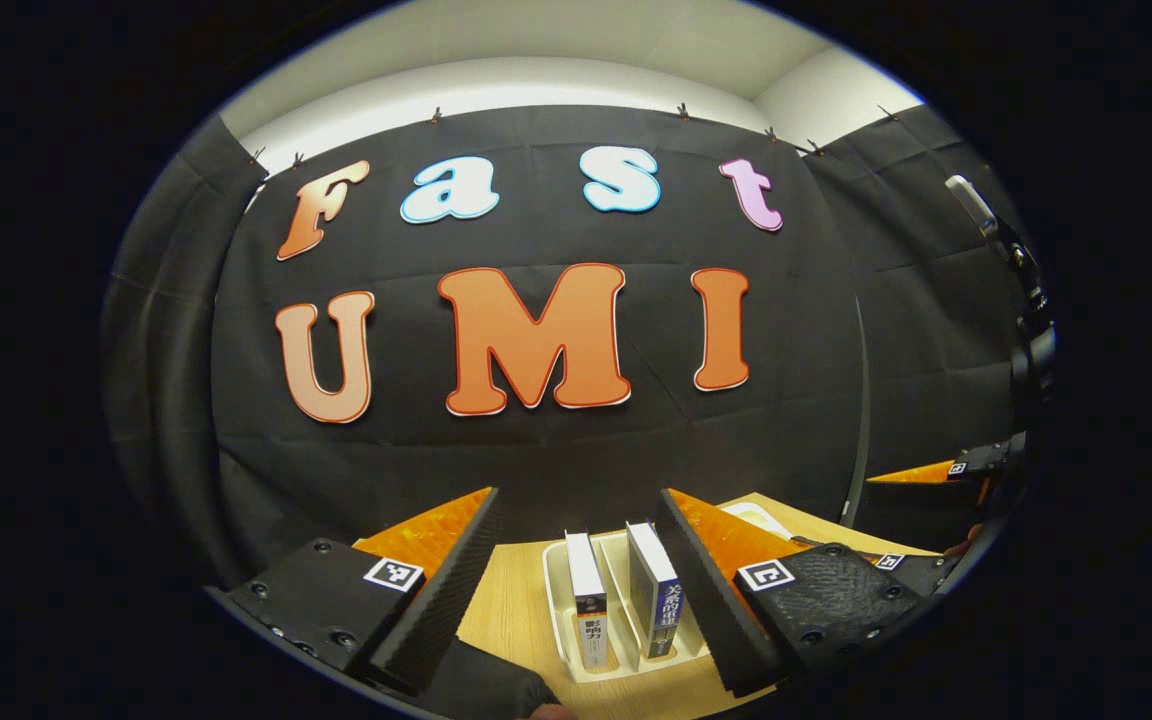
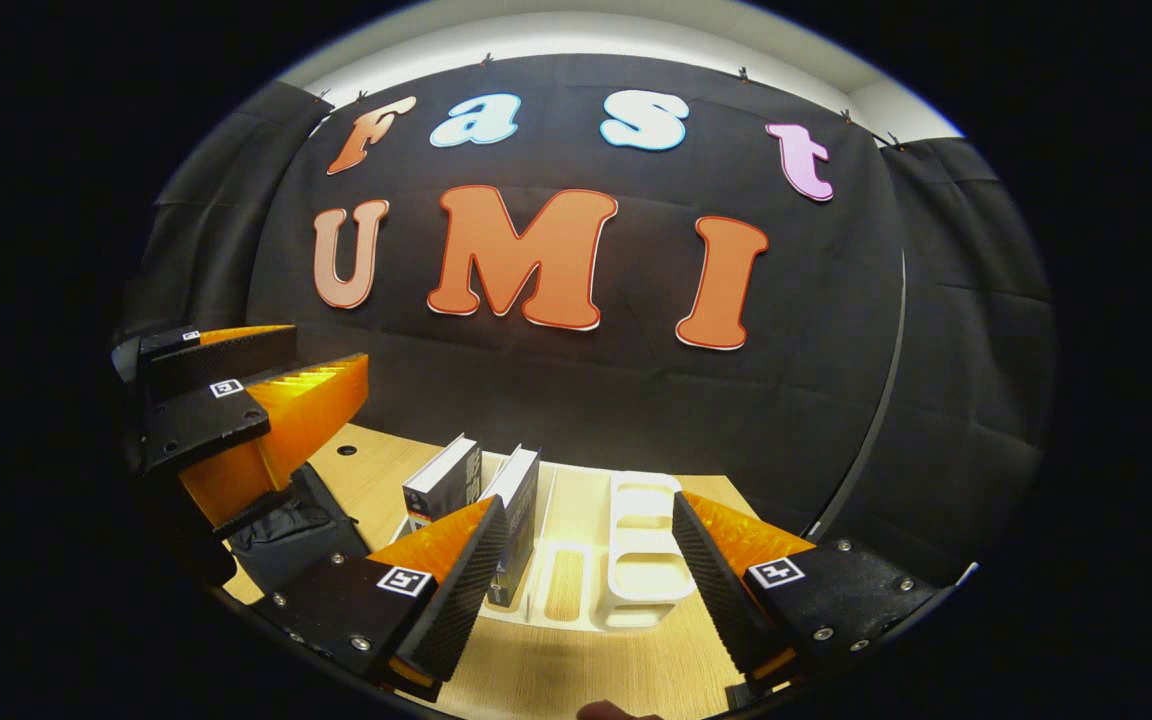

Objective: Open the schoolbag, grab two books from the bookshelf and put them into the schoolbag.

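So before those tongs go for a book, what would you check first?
1. Left tongs open: ok.
2. Right tongs open: ok.
3. Two books upright in the white rack: ok.
4. Both tongs carrying nothing: ok.
5. Schoolbag opened: cannot tell, just a dark bag beside the rack.
6. Left tongs lined up with the books: ok, both stand between its fingers.

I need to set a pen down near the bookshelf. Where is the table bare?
Bare tabletop lies in front of the white bookshelf; its slots beside the two books are empty. By the black schoolbag and left gripper it is crowded.
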Demonstrator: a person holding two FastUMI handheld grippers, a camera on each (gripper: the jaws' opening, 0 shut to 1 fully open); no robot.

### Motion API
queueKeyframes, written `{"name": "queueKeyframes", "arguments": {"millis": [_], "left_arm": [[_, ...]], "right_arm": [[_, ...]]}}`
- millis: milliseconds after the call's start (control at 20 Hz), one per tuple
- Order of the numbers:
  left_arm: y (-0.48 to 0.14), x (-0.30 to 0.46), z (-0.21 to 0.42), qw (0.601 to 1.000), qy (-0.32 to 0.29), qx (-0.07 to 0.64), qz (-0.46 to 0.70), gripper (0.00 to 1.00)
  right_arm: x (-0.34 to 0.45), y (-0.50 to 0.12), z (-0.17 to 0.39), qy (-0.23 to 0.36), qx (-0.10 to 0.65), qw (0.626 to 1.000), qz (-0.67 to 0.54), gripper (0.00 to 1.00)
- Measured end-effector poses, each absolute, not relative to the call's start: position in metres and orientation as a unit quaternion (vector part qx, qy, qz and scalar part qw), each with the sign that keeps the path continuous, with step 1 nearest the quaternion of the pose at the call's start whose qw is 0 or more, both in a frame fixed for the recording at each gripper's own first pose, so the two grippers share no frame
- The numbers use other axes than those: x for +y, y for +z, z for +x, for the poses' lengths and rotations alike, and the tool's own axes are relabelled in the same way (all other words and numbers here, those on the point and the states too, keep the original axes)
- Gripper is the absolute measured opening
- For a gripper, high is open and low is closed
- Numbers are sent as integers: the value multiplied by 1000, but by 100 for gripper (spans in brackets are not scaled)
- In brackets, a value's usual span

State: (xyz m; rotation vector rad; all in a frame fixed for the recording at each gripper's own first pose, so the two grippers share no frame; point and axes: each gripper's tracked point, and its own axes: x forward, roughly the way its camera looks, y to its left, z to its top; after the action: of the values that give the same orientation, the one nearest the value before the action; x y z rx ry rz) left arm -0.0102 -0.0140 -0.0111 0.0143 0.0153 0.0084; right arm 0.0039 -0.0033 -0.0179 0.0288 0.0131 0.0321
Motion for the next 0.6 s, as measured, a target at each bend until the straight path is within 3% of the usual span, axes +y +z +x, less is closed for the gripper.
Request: {"name": "queueKeyframes", "arguments": {"millis": [600], "left_arm": [[-96,19,-41,980,68,89,164,99]], "right_arm": [[3,-20,25,68,5,998,16,99]]}}
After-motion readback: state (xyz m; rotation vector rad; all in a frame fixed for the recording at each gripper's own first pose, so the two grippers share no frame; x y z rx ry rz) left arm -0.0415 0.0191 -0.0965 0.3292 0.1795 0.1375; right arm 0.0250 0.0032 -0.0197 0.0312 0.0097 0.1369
